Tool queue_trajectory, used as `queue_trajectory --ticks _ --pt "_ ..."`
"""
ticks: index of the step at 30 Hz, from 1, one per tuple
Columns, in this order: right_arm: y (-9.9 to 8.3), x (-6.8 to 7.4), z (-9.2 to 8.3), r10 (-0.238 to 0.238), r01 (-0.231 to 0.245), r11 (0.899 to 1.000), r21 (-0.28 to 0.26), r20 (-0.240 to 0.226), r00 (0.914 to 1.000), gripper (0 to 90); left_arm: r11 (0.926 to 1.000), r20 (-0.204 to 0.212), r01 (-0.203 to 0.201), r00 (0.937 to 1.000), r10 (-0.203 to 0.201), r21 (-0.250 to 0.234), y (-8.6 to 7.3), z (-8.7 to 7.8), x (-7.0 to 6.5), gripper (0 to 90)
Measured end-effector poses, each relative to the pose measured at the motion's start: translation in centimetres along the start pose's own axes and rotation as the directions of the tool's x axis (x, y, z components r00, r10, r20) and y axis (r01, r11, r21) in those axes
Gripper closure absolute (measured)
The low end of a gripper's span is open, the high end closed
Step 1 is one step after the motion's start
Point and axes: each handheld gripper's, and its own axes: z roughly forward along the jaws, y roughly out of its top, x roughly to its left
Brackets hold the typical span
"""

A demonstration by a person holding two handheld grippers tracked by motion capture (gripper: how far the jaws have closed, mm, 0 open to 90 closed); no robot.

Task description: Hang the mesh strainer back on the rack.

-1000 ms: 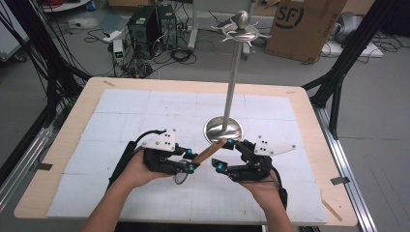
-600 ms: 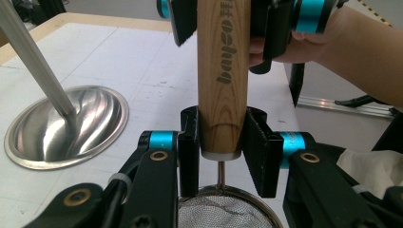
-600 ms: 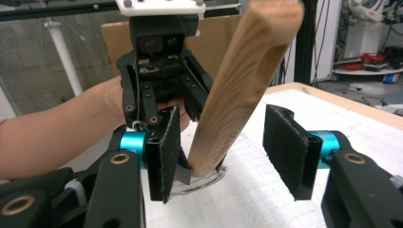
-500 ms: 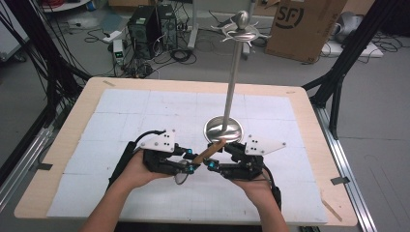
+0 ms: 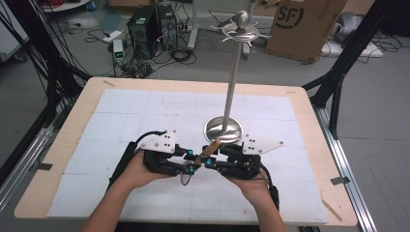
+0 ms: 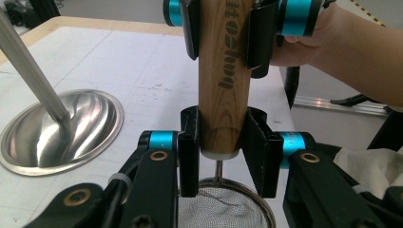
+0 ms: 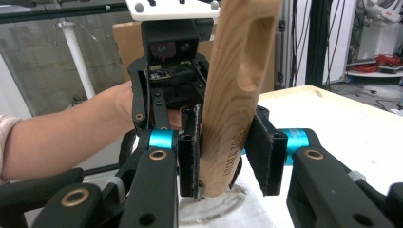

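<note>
A small strainer with a wooden handle (image 5: pixel 211 147) is held between both grippers low over the table's front middle. My left gripper (image 6: pixel 221 147) is shut on the handle's lower end, just above the wire mesh bowl (image 6: pixel 223 211). My right gripper (image 7: pixel 227 152) has just been closing and now clamps the same handle higher up, both pads pressing on the wood. In the high view the left gripper (image 5: pixel 193 159) and right gripper (image 5: pixel 209 162) face each other tip to tip, the handle slanting up toward the stand.
A tall metal stand rises just behind the grippers, with a round dished base (image 5: pixel 223 129), a thin pole (image 5: pixel 234 72) and hooks at the top (image 5: pixel 240 30). White mat (image 5: pixel 145 111) covers the wooden table. A cardboard box (image 5: pixel 304 21) and cables lie on the floor beyond.
My right gripper has swung in to the left toward the handle and its jaws have closed onto it. The left gripper has kept still with the strainer in its grip.
</note>
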Motion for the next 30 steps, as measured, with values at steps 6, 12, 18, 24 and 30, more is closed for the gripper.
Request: queue_trajectory --ticks 6,12,18,24,30 --pt "0.1 0.2 0.7 -0.017 0.017 1.0 0.007 0.002 0.9999 68.1 0.9998 -0.007 -0.009 0.9999 0.009 0.017 0.0 0.1 0.0 69.0" --pt "0.2 0.3 0.9 -0.025 0.024 1.0 0.016 0.016 0.9996 68.8 0.9998 -0.016 0.003 0.9999 -0.003 0.017 -0.1 0.2 0.0 68.8" --pt "0.2 0.2 0.9 -0.044 0.042 0.998 0.044 0.038 0.9983 69.0 0.9997 -0.03 0.011 0.9995 -0.01 0.021 -0.3 0.3 0.0 65.1" --pt "0.1 -0.1 0.5 -0.04 0.035 0.997 0.066 0.069 0.9968 69.1 0.9989 -0.072 0.039 0.9967 -0.037 0.026 -0.7 -0.3 0.2 53.1" --pt "0.0 -0.6 -0.1 -0.031 0.024 0.996 0.084 0.086 0.9958 69.1 0.9974 -0.129 0.071 0.9892 -0.069 0.01 -1.9 -1.2 0.7 44.7"
